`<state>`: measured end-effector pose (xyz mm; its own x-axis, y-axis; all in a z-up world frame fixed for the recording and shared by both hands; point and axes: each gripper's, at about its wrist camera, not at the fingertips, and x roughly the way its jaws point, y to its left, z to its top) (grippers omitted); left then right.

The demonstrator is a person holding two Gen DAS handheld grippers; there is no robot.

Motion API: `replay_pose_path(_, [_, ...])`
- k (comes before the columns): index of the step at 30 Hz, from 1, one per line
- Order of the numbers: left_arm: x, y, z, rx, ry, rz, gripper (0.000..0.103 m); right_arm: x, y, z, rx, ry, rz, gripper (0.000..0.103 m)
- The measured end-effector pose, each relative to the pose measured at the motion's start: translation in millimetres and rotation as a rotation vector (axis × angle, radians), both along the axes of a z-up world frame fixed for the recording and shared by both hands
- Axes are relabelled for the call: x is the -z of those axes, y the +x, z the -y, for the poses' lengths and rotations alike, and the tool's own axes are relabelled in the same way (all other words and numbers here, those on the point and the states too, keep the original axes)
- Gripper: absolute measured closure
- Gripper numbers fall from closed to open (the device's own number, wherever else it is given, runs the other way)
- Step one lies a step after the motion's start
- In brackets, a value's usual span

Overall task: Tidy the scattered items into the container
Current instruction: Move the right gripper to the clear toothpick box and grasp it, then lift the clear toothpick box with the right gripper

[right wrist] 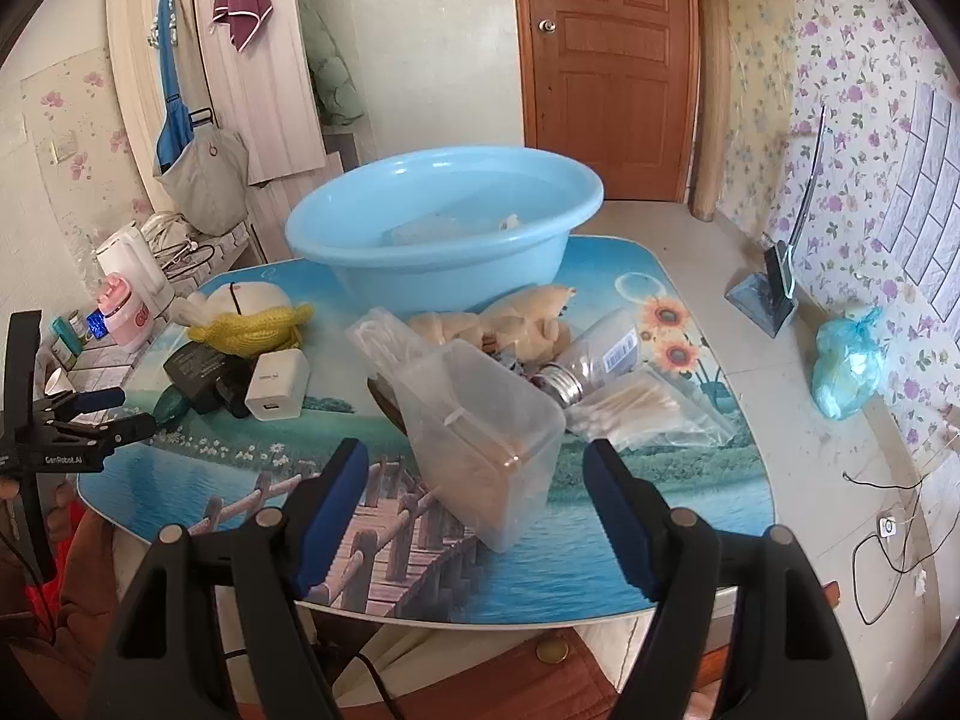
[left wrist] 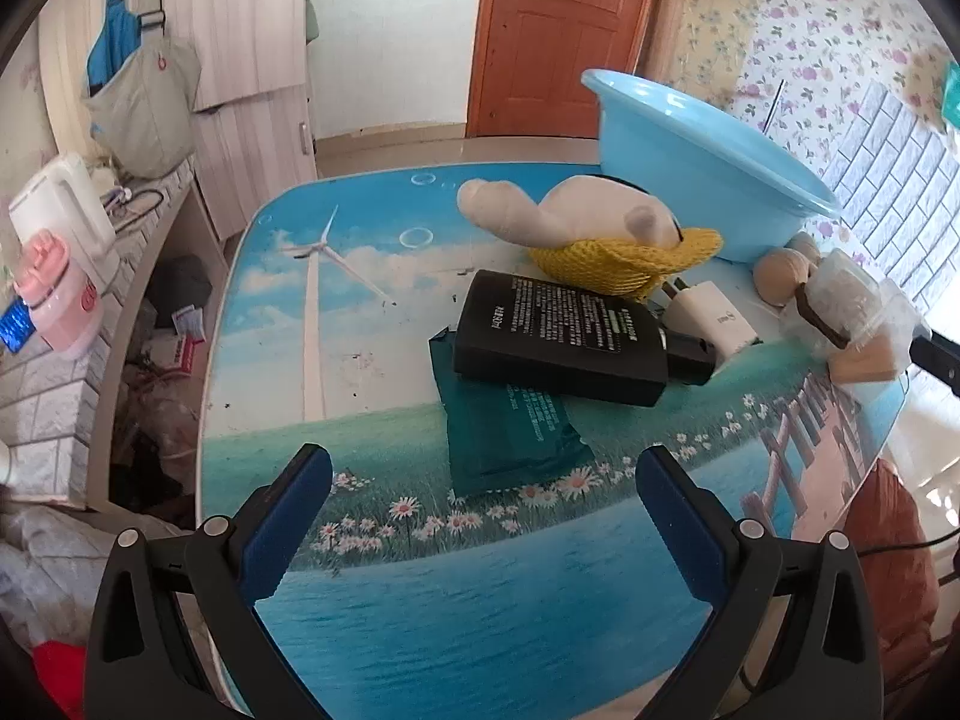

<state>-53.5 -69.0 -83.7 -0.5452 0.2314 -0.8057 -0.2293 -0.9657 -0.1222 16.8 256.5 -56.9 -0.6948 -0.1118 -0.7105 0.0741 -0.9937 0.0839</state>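
The blue basin [right wrist: 444,228] sits at the surface's far edge, scattered items like the clear box [right wrist: 480,426] piled before it, while left claw [left wrist: 483,510] and right claw [right wrist: 477,498] hover wide open, empty, presumably lining up first picks.

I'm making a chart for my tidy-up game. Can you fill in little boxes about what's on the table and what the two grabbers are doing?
container: blue basin, at the table's far side
left grabber: open, holding nothing
right grabber: open, holding nothing
nearest left grabber: green packet under black bottle
nearest right grabber: clear plastic box, tipped over
also out: white charger, plush toy with yellow scarf, bag of cotton swabs
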Motion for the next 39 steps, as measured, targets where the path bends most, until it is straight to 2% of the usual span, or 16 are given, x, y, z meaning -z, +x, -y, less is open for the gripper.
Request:
replay_pose_path(8, [14.0,-14.0,-13.6,0.013,-0.061,0.004,0.001,9.0,-4.4,5.4,-0.017,0.012,0.012,0.029])
replay_pose_path(9, [13.8,-15.4,-15.3,0.014,-0.067,-0.003,0.004,8.8,-4.4,4.2,-0.016,0.007,0.009,0.029])
replay_pose_path(10, [13.7,-16.0,-16.9,0.017,-0.074,-0.008,0.017,8.5,-4.4,3.3,-0.017,-0.001,0.009,0.030])
replay_pose_path(11, [13.7,-16.2,-19.0,0.023,-0.087,-0.011,0.025,8.4,-4.5,2.6,-0.017,-0.004,0.009,0.034])
replay_pose_path(13, [10.3,-14.3,-23.2,0.047,-0.085,-0.027,0.051,9.0,-5.3,2.2,-0.022,-0.005,0.017,0.044])
replay_pose_path(15, [8.1,-12.6,-27.4,0.064,-0.094,-0.029,0.054,9.9,-5.1,1.6,-0.027,-0.013,0.027,0.060])
replay_pose_path(18, [6.4,-7.0,-29.7,0.081,-0.089,-0.027,0.057,10.5,-2.8,3.6,-0.054,-0.028,0.034,0.077])
replay_pose_path(22, [4.6,8.6,-37.0,0.133,-0.074,-0.021,0.057,9.9,2.6,11.9,-0.097,-0.016,0.029,0.086])
replay_pose_path(26, [0.5,28.3,-45.6,0.189,-0.047,-0.008,0.057,6.3,8.6,16.6,-0.120,0.000,0.002,0.085])
replay_pose_path(28, [-0.9,37.1,-50.5,0.214,-0.045,-0.004,0.057,5.5,8.2,15.4,-0.099,0.017,-0.010,0.075])
replay_pose_path(30, [-1.1,42.1,-54.5,0.229,-0.050,-0.006,0.057,5.8,6.1,10.6,-0.075,0.008,-0.021,0.051])
replay_pose_path(33, [0.7,44.4,-61.2,0.226,-0.067,-0.010,0.056,5.7,1.5,6.1,-0.088,-0.028,-0.034,0.048])
replay_pose_path(39, [2.0,41.0,-63.3,0.207,-0.082,-0.026,0.054,14.8,-15.7,13.0,-0.121,0.006,-0.028,0.047])
